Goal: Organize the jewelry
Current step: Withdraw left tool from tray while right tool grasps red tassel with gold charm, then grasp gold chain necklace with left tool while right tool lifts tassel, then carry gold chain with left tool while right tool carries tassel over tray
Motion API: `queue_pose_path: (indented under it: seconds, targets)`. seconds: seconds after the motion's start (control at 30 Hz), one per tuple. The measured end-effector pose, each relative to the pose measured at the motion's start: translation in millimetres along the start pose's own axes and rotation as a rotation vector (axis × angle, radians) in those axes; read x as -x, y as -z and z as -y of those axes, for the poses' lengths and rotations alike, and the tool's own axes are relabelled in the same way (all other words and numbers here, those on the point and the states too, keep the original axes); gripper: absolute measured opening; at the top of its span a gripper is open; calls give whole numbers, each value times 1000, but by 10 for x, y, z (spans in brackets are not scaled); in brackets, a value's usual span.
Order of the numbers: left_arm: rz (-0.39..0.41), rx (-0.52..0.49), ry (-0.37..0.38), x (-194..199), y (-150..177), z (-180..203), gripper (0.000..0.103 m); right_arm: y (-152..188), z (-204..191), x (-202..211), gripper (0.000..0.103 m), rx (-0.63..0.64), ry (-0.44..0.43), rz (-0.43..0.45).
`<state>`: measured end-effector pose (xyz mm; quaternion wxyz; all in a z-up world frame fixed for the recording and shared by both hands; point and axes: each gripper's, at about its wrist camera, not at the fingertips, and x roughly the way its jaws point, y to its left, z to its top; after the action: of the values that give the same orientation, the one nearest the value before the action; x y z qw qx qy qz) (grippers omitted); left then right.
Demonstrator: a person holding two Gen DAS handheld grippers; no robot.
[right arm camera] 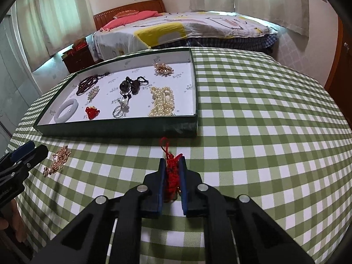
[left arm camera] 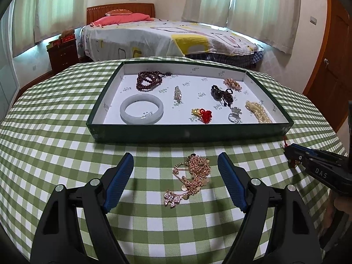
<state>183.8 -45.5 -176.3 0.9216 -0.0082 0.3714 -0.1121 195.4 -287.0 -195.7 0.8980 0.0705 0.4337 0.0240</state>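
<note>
A dark green tray (left arm camera: pixel 140 135) with a white floor holds several jewelry pieces: a jade bangle (left arm camera: pixel 142 109), dark red beads (left arm camera: pixel 149 80), pearls (left arm camera: pixel 258 112), a ring (left arm camera: pixel 234 116). A gold chain necklace (left arm camera: pixel 191 176) lies on the checked cloth before the tray. My left gripper (left arm camera: pixel 176 165) is open with its jaws on either side of the necklace, just above it. My right gripper (right arm camera: pixel 172 165) is shut on a red knotted cord ornament (right arm camera: pixel 171 171) near the tray's front right corner (right arm camera: pixel 193 129). The necklace also shows in the right wrist view (right arm camera: pixel 58 159).
The table (right arm camera: pixel 264 132) has a green and white checked cloth. A bed (left arm camera: pixel 167 37) stands beyond it, with a dark wooden nightstand (left arm camera: pixel 62 52) at left and a wooden door (left arm camera: pixel 330 77) at right.
</note>
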Motion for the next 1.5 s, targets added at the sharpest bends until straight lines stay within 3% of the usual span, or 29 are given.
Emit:
queue_pose_path:
  seconds: [0.33, 0.53, 0.63, 0.73, 0.8, 0.9, 1.5]
  targets:
    - [-101, -10, 13, -218, 6, 78, 76, 43, -59, 49, 12, 9, -31, 6]
    - [-130, -20, 16, -325, -13, 96, 63, 51, -40, 53, 12, -2, -45, 5]
    - [-128, -30, 24, -314, -9, 107, 53, 47, -36, 56, 12, -6, -49, 5]
    - [-124, -25, 42, -294, -10, 89, 34, 48, -32, 56, 12, -11, -53, 4]
    - [-124, -20, 77, -292, -14, 77, 14, 43, -32, 54, 12, -13, -56, 3]
    - [-122, -34, 105, -286, -16, 109, 9, 43, -30, 57, 12, -13, -57, 4]
    - [27, -47, 100, 188, -84, 105, 7, 48, -139, 231, 12, 0, -81, 66]
